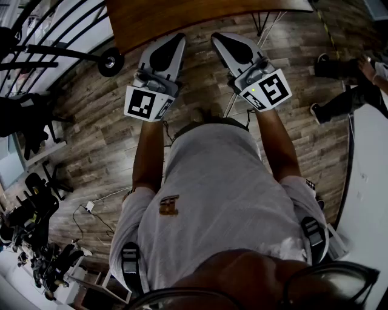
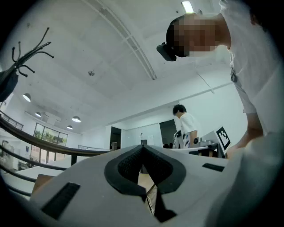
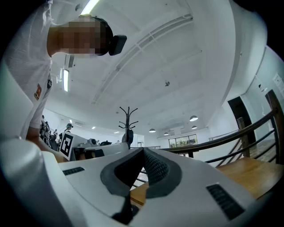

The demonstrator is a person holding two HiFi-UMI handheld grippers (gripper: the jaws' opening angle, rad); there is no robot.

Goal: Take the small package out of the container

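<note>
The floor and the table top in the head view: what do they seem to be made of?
The floor looks like wood planks or wood-look laminate, matt grey-brown: long boards with grain and seams show. The table top looks like reddish-brown wood or veneer, smooth with a slight sheen and fine grain lines.

Wooden table [image 1: 194, 15], coat rack [image 3: 128, 117]

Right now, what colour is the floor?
The floor is brown wood planks, best seen in the head view.
</note>
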